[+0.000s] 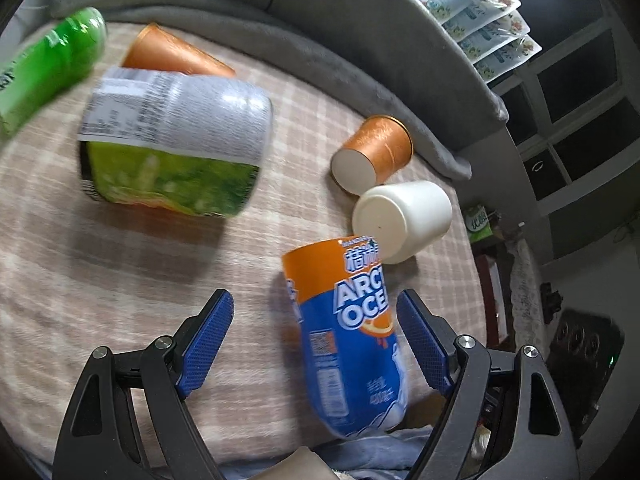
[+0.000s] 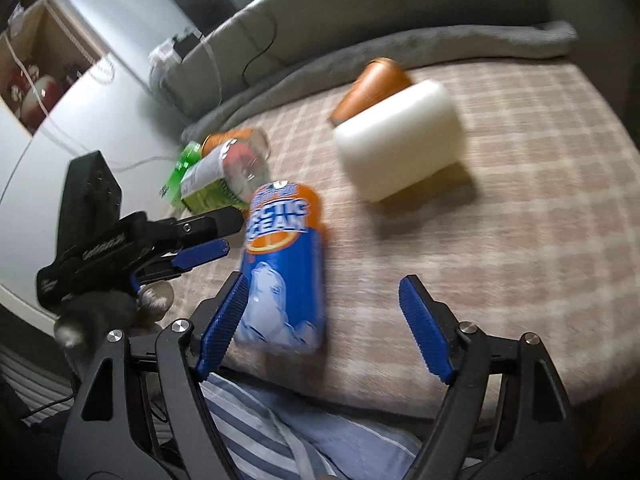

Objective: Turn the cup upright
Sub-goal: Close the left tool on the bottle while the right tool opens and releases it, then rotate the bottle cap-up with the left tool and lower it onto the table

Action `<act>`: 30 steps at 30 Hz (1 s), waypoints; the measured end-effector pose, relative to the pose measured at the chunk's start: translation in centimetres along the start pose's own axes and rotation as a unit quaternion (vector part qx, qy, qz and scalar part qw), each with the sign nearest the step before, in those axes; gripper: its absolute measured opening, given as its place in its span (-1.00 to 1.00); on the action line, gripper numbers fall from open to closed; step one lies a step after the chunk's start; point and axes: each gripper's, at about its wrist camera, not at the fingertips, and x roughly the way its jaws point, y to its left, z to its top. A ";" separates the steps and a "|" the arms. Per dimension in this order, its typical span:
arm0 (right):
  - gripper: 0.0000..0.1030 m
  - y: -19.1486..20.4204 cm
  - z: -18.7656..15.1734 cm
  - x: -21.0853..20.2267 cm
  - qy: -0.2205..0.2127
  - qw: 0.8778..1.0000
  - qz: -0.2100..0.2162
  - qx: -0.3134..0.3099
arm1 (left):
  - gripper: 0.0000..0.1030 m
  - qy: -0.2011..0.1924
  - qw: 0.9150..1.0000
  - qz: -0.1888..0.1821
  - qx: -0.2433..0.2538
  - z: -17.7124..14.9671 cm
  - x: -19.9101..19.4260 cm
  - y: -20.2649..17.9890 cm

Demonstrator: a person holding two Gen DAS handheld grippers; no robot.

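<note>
A white cup (image 1: pixel 404 220) lies on its side on the checked blanket (image 1: pixel 120 248), base toward me; it also shows in the right wrist view (image 2: pixel 400 140). An orange cup (image 1: pixel 376 152) lies on its side just behind it, also visible in the right wrist view (image 2: pixel 376 84). Another orange cup (image 1: pixel 172 52) lies at the far left. My left gripper (image 1: pixel 314 312) is open and empty over the blanket, with a blue and orange can (image 1: pixel 348 328) between its fingers' line of view. My right gripper (image 2: pixel 324 300) is open and empty, short of the white cup.
A green-labelled jar (image 1: pixel 176 144) and a green bottle (image 1: pixel 48 64) lie on the blanket at left. The blue and orange can (image 2: pixel 284 264) lies by my right gripper's left finger. A grey blanket roll (image 1: pixel 280 40) borders the far edge. My left gripper (image 2: pixel 132 248) appears in the right wrist view.
</note>
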 end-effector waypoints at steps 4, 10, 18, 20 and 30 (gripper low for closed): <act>0.56 -2.0 -0.9 -1.4 -0.009 1.000 -0.003 0.021 | 0.63 0.008 1.000 0.003 -0.002 0.4 1.0 -0.5; 0.56 -2.9 -1.3 -2.0 -0.016 0.999 -0.012 0.025 | 0.63 0.019 1.000 0.008 -0.008 0.9 2.3 -0.6; 0.56 -3.3 -1.2 -2.0 -0.021 0.999 -0.027 0.024 | 0.58 0.040 0.999 0.011 -0.011 1.2 4.1 -0.7; 0.56 -3.6 -1.2 -2.1 -0.023 0.999 -0.029 0.029 | 0.53 0.046 0.999 0.010 -0.007 1.2 4.4 -0.8; 0.56 -4.0 -1.0 -2.1 -0.027 0.998 -0.032 0.040 | 0.27 0.026 0.999 0.018 0.036 1.0 3.8 -2.1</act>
